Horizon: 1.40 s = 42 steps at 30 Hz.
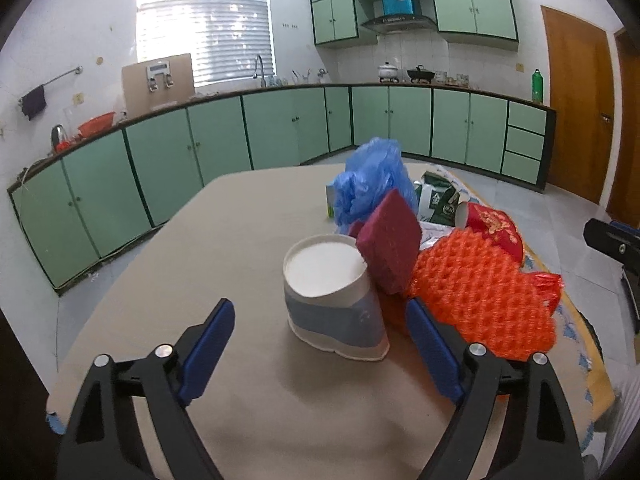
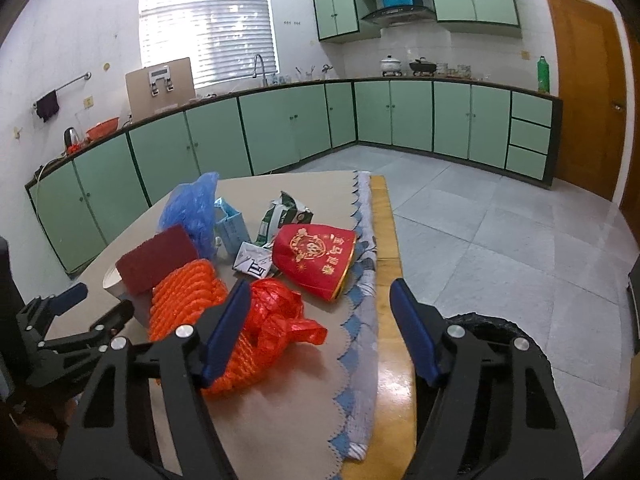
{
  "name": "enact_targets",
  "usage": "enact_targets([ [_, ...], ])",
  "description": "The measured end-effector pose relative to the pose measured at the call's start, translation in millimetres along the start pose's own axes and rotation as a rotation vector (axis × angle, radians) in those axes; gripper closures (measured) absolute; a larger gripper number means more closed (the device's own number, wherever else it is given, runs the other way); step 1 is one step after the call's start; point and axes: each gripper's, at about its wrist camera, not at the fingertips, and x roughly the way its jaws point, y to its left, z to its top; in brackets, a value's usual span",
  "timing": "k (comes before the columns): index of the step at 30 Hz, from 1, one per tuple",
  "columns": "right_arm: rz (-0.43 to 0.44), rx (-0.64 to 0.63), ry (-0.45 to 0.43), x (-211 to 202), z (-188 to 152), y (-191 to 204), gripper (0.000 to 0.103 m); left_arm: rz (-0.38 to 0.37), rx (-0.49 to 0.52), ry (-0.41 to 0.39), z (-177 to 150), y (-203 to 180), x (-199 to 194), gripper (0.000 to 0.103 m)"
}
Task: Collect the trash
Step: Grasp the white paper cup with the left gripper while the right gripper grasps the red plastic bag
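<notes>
A heap of trash lies on the table (image 1: 240,216). An upturned white and blue paper bowl (image 1: 332,300) stands just ahead of my open, empty left gripper (image 1: 320,320). Behind it are a maroon box (image 1: 390,240), an orange foam net (image 1: 480,300), a blue plastic bag (image 1: 372,184) and a red paper cup (image 1: 492,224). My right gripper (image 2: 320,300) is open and empty above the table's right edge, its left finger (image 2: 228,328) over the orange net (image 2: 184,300) and a red plastic bag (image 2: 280,316). The red cup (image 2: 320,256) lies ahead.
Green cabinets (image 1: 280,124) line the far walls, a wooden door (image 2: 584,92) stands at right. A black bin rim (image 2: 492,324) shows behind the right finger, over the tiled floor (image 2: 500,232). A green carton (image 2: 280,212) and small paper box (image 2: 232,224) lie among the trash.
</notes>
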Motion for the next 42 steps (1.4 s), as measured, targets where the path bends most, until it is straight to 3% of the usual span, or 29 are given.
enact_targets([
  [9,0.009,-0.025,0.01,20.6,4.3,8.9,0.034,-0.033,-0.009,0.024,-0.7,0.9,22.0,0.027],
  [14,0.014,-0.039,0.03,29.6,1.4,11.4,0.036,-0.06,-0.02,0.033,0.6,4.7,27.1,0.042],
  [25,0.081,-0.061,0.128,47.9,-17.3,16.7,0.048,-0.051,-0.049,0.031,1.4,13.8,24.3,0.045],
  [31,0.125,-0.032,0.209,63.0,-29.5,12.6,0.063,-0.027,-0.059,0.023,2.8,19.1,18.6,0.046],
  [36,0.161,-0.036,0.234,61.5,-32.8,13.8,0.092,-0.006,-0.065,0.004,6.0,25.2,8.8,0.047],
  [42,0.171,-0.077,0.163,41.1,-21.8,21.4,0.095,0.019,-0.083,-0.027,13.9,32.5,-8.3,0.047],
])
